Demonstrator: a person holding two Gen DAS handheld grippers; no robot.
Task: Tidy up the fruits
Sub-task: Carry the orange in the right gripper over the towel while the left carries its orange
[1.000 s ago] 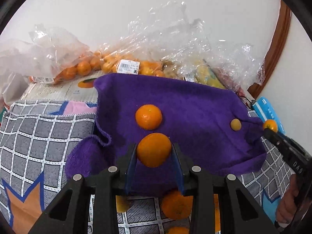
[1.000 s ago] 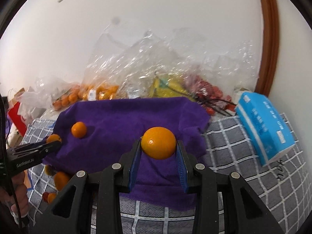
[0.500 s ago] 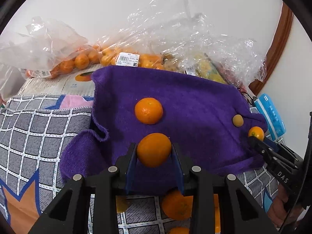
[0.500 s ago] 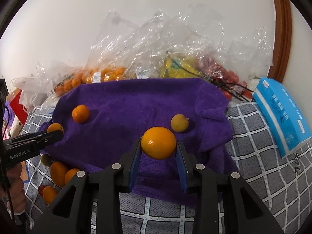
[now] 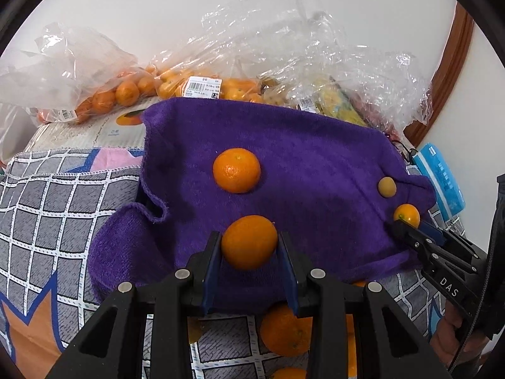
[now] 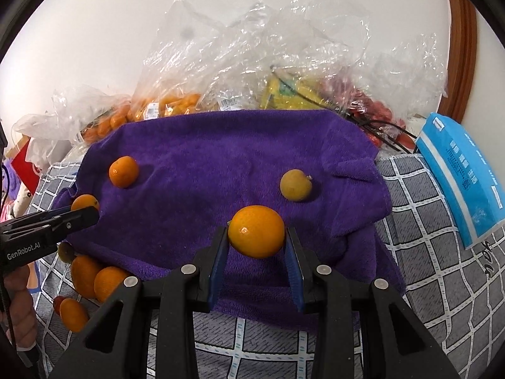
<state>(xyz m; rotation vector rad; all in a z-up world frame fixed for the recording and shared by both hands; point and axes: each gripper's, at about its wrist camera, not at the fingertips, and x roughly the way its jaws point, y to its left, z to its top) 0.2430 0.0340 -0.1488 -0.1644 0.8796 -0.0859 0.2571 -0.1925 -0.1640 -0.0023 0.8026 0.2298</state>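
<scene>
Purple towel (image 6: pixel 221 145) holds loose orange (image 6: pixel 123 171) near left edge; both grippers, left gripper (image 5: pixel 249 254) and right gripper (image 6: pixel 256 246), clamp one orange each, seemingly above towel's near edge.

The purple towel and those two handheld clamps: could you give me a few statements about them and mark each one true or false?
1. Each gripper has an orange between its jaws. True: the left gripper is shut on an orange, and the right gripper on another orange.
2. The purple towel has no fruit lying on it. False: a loose orange and a small yellowish fruit lie on it.
3. A blue packet lies to the right of the towel. True.
4. The plastic bags behind the towel are empty. False: orange, yellow and red produce shows through them.
5. All the oranges are on the towel. False: several lie on the checked cloth at its near left edge.
</scene>
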